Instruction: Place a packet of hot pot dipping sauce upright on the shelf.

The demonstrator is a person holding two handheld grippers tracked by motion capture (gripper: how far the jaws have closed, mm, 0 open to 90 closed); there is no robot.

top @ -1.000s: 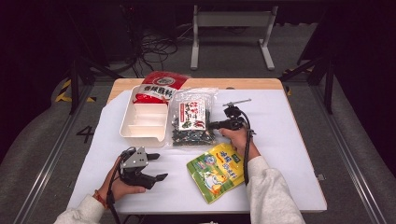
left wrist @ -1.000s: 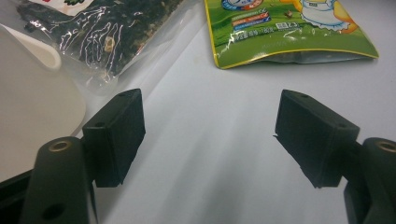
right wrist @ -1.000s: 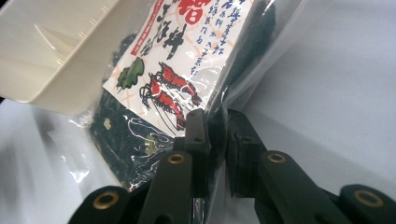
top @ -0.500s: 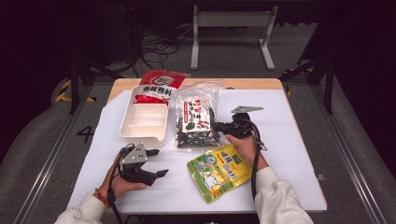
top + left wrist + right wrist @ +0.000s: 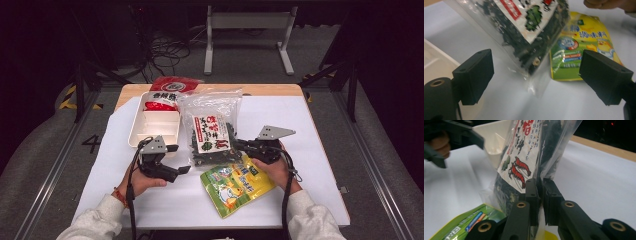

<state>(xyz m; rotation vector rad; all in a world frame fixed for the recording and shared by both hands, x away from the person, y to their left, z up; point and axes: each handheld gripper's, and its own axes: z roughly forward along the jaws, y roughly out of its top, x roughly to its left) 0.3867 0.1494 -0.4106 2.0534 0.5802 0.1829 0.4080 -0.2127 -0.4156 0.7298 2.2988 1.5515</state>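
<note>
A clear bag of dark dried bits (image 5: 212,127) with a red-and-white label is tilted up off the table. My right gripper (image 5: 236,145) is shut on its edge; in the right gripper view the jaws (image 5: 539,185) pinch the plastic beside the bag's label (image 5: 524,157). My left gripper (image 5: 179,159) is open at the bag's left, and its jaws have just been opening. In the left gripper view the bag's clear lower corner (image 5: 534,82) hangs ahead between the wide jaws, and neither pad touches it. A yellow-green pouch (image 5: 237,182) lies flat under the right hand.
A white divided tray (image 5: 150,127) stands at the back left, with a red packet (image 5: 172,87) at its far end. The white sheet covers the table, and bare wood (image 5: 270,90) shows along the far edge.
The right gripper has drawn the bag nearer and to the right, tipping it up. The left gripper has risen and moved toward the bag, its jaws wider apart.
</note>
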